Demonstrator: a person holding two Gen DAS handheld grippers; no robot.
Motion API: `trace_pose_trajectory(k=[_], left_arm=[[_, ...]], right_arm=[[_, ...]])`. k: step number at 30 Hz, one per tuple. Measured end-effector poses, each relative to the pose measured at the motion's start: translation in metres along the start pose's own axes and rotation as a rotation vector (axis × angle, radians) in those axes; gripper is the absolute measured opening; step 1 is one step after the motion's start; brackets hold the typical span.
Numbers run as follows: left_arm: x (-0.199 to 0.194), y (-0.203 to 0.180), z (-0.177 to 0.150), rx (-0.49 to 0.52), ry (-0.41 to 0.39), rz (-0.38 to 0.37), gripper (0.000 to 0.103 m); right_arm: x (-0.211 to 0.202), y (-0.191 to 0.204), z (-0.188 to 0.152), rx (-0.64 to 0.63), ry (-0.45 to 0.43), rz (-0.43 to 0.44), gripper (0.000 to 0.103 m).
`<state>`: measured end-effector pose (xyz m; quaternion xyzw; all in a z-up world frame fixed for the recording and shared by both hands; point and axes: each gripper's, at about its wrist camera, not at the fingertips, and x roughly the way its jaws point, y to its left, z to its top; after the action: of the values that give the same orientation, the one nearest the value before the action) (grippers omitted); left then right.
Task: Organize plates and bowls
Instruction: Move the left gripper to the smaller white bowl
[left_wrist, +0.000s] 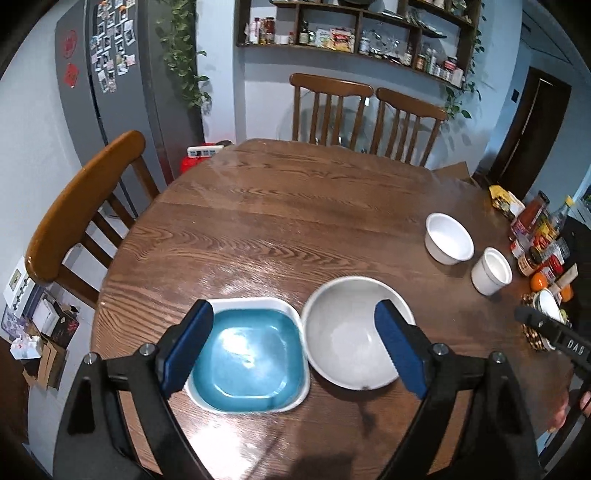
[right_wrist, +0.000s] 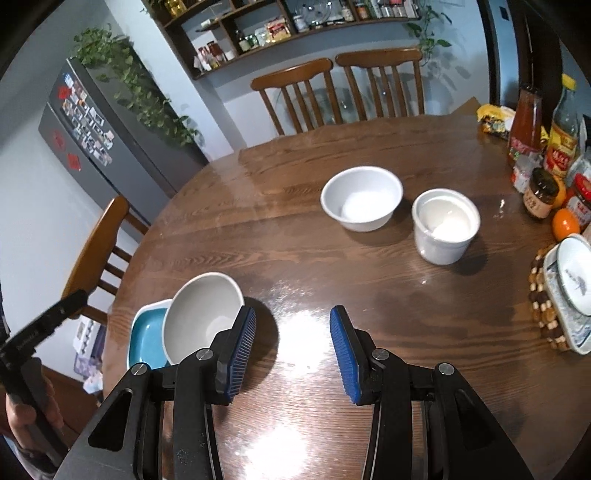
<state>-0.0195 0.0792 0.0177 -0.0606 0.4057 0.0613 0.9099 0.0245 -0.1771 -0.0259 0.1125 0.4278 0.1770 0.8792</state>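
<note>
A square blue plate with a white rim (left_wrist: 247, 358) lies at the near edge of the round wooden table (left_wrist: 295, 206). A grey bowl (left_wrist: 347, 332) sits touching its right side. My left gripper (left_wrist: 291, 343) is open and empty, held above these two. A white bowl (left_wrist: 448, 238) and a taller white cup-shaped bowl (left_wrist: 491, 271) stand farther right. In the right wrist view, my right gripper (right_wrist: 293, 345) is open and empty over bare table, with the grey bowl (right_wrist: 201, 315) and blue plate (right_wrist: 146, 341) at its left and the white bowl (right_wrist: 362, 197) and cup bowl (right_wrist: 445, 229) beyond.
Sauce bottles and jars (right_wrist: 543, 147) and an orange (right_wrist: 565, 223) crowd the table's right edge. A patterned dish with a small bowl (right_wrist: 570, 291) sits on a beaded trivet there. Wooden chairs (left_wrist: 365, 114) stand behind and to the left (left_wrist: 85, 214). A fridge (left_wrist: 110, 81) stands far left.
</note>
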Motion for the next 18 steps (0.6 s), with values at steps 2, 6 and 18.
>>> trace_pose_trajectory(k=[2, 6, 18], left_arm=[[0.002, -0.008, -0.004, 0.015, 0.013, -0.014, 0.089], [0.008, -0.034, -0.012, 0.056, 0.04, -0.041, 0.089], [0.004, -0.11, -0.017, 0.175, 0.019, -0.094, 0.089]], right_arm=[[-0.006, -0.006, -0.001, 0.002, -0.007, -0.003, 0.043], [-0.019, -0.024, -0.004, 0.015, -0.016, -0.02, 0.043], [-0.062, -0.084, -0.006, 0.054, -0.063, -0.1, 0.043]])
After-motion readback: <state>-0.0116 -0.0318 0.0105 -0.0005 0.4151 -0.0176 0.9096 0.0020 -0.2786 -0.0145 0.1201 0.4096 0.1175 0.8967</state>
